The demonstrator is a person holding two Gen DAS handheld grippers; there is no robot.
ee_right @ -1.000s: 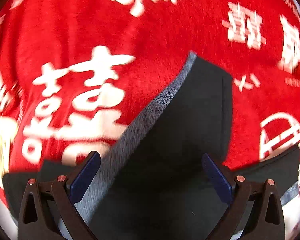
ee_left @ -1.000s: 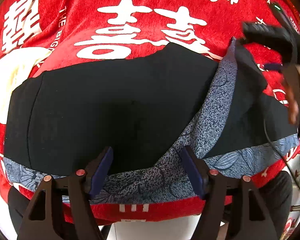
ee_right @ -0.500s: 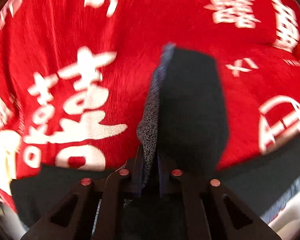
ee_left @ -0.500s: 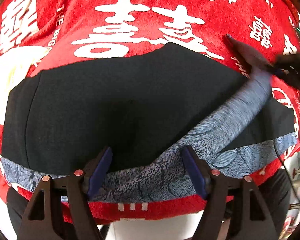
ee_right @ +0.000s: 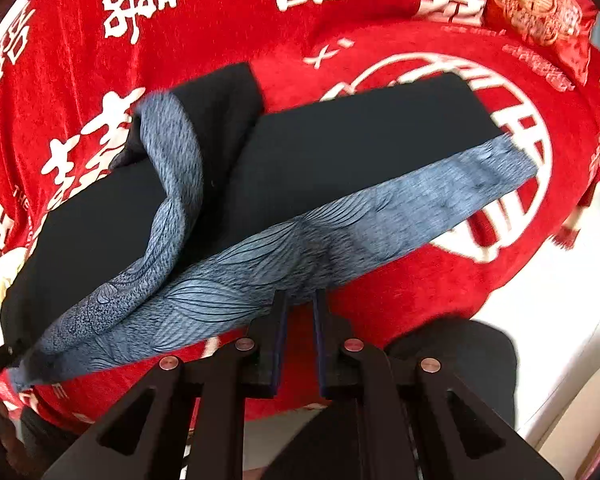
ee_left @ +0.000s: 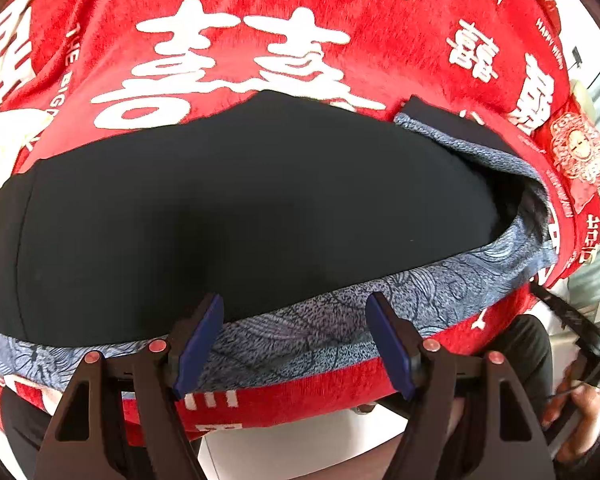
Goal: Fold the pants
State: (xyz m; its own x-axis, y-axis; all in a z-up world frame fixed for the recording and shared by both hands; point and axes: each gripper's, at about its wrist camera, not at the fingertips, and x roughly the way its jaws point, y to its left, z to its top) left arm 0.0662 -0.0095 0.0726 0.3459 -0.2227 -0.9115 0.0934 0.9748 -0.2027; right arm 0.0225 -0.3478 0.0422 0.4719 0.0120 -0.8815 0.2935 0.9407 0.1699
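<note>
I see the pants (ee_left: 240,216) spread on the blanket (ee_left: 260,20) beyond my spread left gripper (ee_left: 296,344); my right gripper (ee_right: 300,336) is nearly together, nothing visibly clamped, at their patterned band (ee_right: 380,216).

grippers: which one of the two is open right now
The left gripper is the open one: its blue pads stand wide apart above the pants' grey patterned edge. The right gripper has its fingers nearly together, with nothing visibly between them.
</note>
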